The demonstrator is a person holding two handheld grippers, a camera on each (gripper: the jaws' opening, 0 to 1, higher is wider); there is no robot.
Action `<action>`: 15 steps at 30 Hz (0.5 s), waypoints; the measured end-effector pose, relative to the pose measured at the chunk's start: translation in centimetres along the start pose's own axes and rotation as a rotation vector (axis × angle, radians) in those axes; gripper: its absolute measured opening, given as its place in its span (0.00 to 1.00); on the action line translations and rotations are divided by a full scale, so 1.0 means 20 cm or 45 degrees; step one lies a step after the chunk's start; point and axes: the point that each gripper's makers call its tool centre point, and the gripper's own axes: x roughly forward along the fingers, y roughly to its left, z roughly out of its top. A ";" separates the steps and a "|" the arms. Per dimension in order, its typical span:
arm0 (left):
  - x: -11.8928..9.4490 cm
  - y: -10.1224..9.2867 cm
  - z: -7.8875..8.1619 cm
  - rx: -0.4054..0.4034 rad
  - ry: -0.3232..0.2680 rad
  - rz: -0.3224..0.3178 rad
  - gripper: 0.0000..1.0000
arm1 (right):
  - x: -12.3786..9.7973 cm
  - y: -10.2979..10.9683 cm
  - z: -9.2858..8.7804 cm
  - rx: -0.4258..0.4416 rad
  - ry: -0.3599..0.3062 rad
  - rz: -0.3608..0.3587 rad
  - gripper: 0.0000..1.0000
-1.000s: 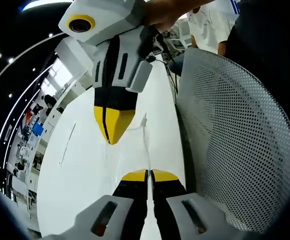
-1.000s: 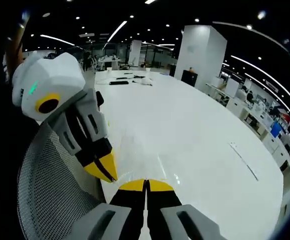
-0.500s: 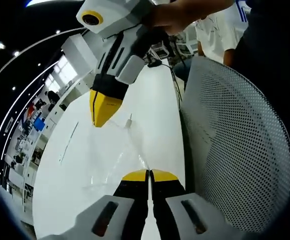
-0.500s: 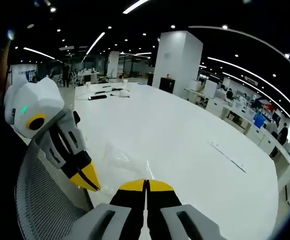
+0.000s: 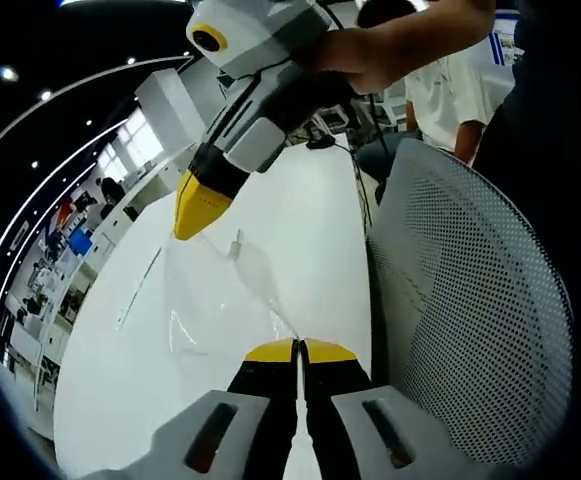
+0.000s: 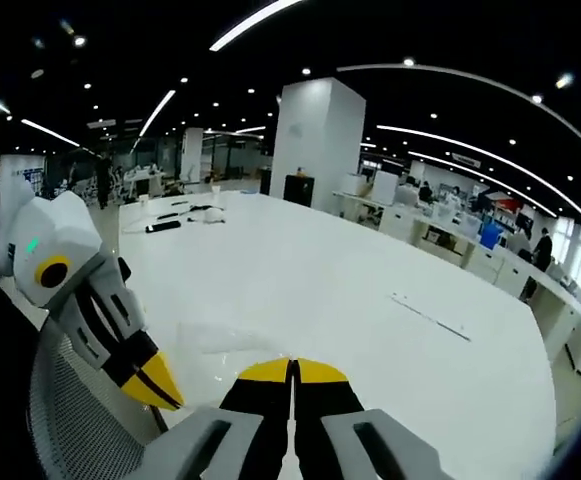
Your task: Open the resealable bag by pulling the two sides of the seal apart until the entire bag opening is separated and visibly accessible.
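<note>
Both tools are closed on the clear bag, stretched between them. The left tool pinches its near edge. The right tool grips the far edge above the white table.

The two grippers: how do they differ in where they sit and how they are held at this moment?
In the left gripper view, the left gripper sits low near the mesh chair back, while the right gripper is raised higher over the white table. The left gripper points forward along the view; the right gripper slants down, with a hand on it. Both have yellow tips, shut on the clear bag stretched between them.
</note>
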 end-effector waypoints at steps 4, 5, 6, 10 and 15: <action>0.00 0.02 0.03 0.006 -0.020 0.025 0.00 | -0.02 -0.01 0.08 -0.035 -0.044 -0.025 0.00; 0.00 0.04 0.04 0.007 -0.028 0.042 0.00 | -0.02 -0.01 0.10 -0.047 -0.054 -0.032 0.00; 0.00 0.05 0.05 0.005 -0.032 0.046 0.00 | -0.03 -0.01 0.12 -0.056 -0.060 -0.033 0.00; 0.00 0.09 0.06 -0.014 -0.050 0.056 0.00 | -0.04 -0.03 0.15 -0.084 -0.075 -0.046 0.00; 0.01 0.09 0.06 -0.003 -0.043 0.056 0.00 | -0.03 -0.02 0.15 -0.107 -0.073 -0.033 0.00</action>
